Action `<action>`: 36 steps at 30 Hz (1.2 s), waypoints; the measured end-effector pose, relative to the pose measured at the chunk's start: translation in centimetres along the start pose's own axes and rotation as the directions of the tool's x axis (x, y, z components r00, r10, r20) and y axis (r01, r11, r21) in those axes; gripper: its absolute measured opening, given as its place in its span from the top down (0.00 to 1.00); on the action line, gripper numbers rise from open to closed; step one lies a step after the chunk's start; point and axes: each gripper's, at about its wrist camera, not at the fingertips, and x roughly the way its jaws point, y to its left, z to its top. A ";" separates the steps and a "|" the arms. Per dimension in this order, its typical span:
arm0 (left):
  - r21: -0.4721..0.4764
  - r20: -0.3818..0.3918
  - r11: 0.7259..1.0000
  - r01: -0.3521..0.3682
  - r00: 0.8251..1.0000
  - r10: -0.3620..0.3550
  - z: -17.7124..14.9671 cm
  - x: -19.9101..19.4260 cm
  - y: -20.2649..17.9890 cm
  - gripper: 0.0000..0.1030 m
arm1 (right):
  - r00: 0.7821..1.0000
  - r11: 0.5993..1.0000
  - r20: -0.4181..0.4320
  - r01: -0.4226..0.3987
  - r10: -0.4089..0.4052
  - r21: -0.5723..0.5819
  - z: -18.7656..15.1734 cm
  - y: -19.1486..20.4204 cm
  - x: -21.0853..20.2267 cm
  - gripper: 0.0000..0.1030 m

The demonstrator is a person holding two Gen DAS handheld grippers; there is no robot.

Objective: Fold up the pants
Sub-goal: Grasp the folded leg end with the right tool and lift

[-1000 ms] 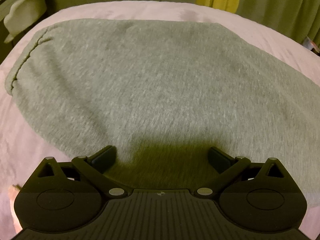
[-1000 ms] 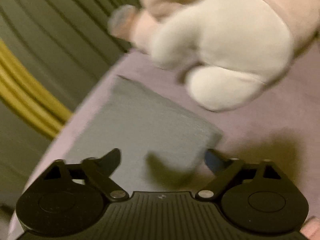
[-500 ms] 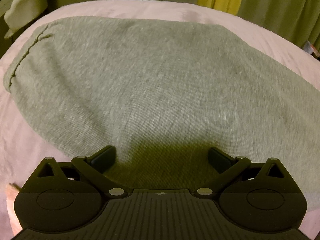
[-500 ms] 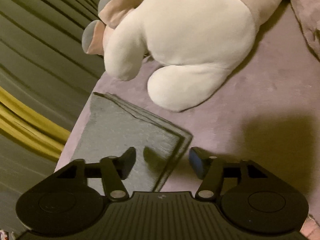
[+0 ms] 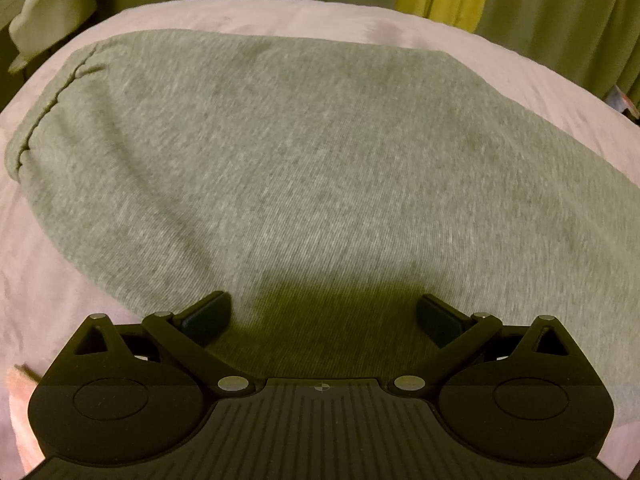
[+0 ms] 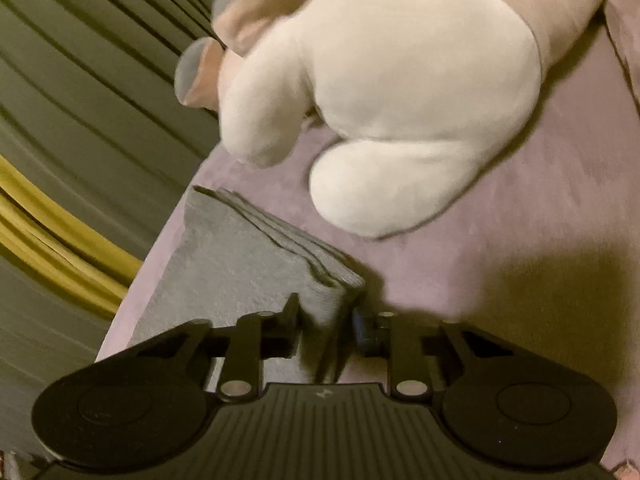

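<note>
On the bed: grey pants lie spread flat over the pink sheet, waistband at the far left.
Left gripper: hovers over the near edge of the pants, fingers wide, nothing between them.
Right gripper: jaws have just been closing, now narrow, pinching the layered corner of the pants.
Plush toy: white and pink, lying on the sheet just beyond that corner.
Curtains: green and yellow, behind the bed.

Matt grey knit-cloth pants
</note>
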 end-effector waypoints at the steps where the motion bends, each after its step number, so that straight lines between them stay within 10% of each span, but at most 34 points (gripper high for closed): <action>1: 0.000 0.000 1.000 0.000 1.000 0.000 0.0 0.0 0.0 0.00 | 1.000 1.000 0.001 -0.011 0.011 0.015 0.0 -0.2 0.1 0.76; 11: 0.000 0.000 1.000 -0.001 1.000 0.001 0.0 0.0 0.0 0.00 | 0.999 0.998 -0.018 -0.048 0.047 -0.050 0.5 0.1 0.2 0.51; 14: 0.001 0.000 1.000 -0.002 1.000 0.002 0.0 0.0 0.0 0.00 | 1.000 0.994 -0.009 -0.003 0.002 -0.111 0.4 0.8 0.5 0.80; 22: -0.001 0.000 1.000 0.000 1.000 0.000 0.0 0.0 0.0 0.00 | 1.000 0.995 -0.021 -0.009 0.007 -0.103 0.5 0.7 0.7 0.71; 28: -0.028 0.036 1.000 -0.006 0.999 0.007 -0.4 -2.3 0.7 0.00 | 0.999 0.985 0.000 0.032 -0.033 -0.168 0.8 3.5 0.4 0.86; 32: -0.052 0.114 0.998 -0.032 0.993 0.038 -1.6 -5.7 1.8 0.00 | 0.996 0.884 0.090 0.053 -0.012 -0.465 -0.8 11.3 -2.6 0.86; 36: -0.092 0.182 0.996 -0.012 0.983 0.029 -2.8 -8.1 3.6 0.00 | 0.979 0.604 0.083 -0.047 0.185 -0.796 -7.9 21.7 -6.7 0.86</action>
